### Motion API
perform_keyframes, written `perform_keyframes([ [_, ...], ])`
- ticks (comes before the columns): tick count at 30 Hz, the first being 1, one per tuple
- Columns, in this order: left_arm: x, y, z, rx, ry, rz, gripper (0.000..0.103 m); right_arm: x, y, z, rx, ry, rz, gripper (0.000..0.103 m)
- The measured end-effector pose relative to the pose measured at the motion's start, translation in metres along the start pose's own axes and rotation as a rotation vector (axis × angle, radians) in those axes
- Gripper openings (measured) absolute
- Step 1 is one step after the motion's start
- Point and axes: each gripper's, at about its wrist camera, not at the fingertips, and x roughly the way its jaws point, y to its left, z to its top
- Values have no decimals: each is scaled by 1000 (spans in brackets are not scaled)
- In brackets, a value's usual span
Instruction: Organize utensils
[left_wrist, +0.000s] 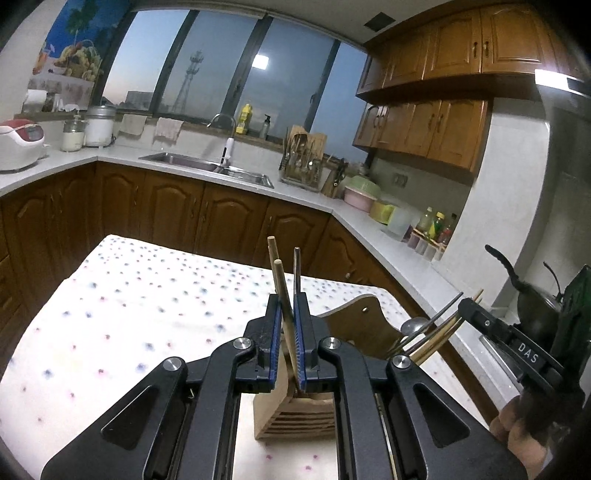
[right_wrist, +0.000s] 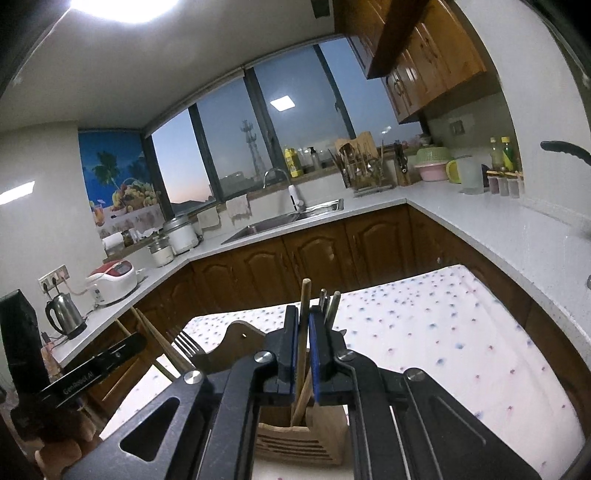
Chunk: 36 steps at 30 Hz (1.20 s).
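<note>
A slatted wooden utensil holder (left_wrist: 295, 415) stands on the dotted tablecloth, below both grippers; it also shows in the right wrist view (right_wrist: 299, 439). My left gripper (left_wrist: 288, 306) is shut on a wooden chopstick (left_wrist: 279, 280) whose lower end goes down into the holder; a second wooden stick and a metal handle (left_wrist: 296, 266) rise beside it. My right gripper (right_wrist: 303, 314) is shut on a wooden chopstick (right_wrist: 305, 295) that stands in the holder; metal handles (right_wrist: 328, 306) rise just right of its fingers. A fork (right_wrist: 186, 343) and more chopsticks lean out at the left.
The table with the white dotted cloth (left_wrist: 129, 314) has its far edge facing brown cabinets. A wooden chair back (left_wrist: 362, 325) stands beside the holder. Behind are the counter, a sink (left_wrist: 207, 168), a rice cooker (left_wrist: 18, 142), a kettle (right_wrist: 66, 317) and bottles.
</note>
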Motion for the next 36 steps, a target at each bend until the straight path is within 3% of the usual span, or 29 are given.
perform_keyframes([
  [15, 0, -2, 2, 19, 16, 15, 7, 2, 0, 0, 10, 12, 0, 6],
  [18, -6, -2, 3, 10, 28, 11, 8, 2, -1, -4, 22, 21, 9, 11],
  [19, -11, -1, 2, 5, 27, 7, 9, 1, -1, -5, 25, 20, 16, 17],
  [21, -20, -1, 0, -4, 20, 8, 26, -6, -1, -6, 28, 8, 29, 29],
  [23, -31, 1, -4, -19, 6, 22, 43, -16, 0, -6, 37, -12, 22, 50],
  [25, -44, 4, -9, -35, -6, 35, 48, -26, -2, -5, 55, -42, 33, 57],
  [27, -53, 7, -14, -44, 0, 64, 71, -36, -3, -5, 71, -61, 45, 65],
  [29, -66, 10, -21, -48, -9, 111, 85, -46, -3, -9, 79, -76, 57, 88],
  [32, -83, 10, -33, -23, -13, 179, 93, -57, -2, -19, 82, -83, 59, 97],
  [36, -102, 10, -50, -3, -10, 216, 94, -68, -2, -42, 104, -39, 68, 98],
])
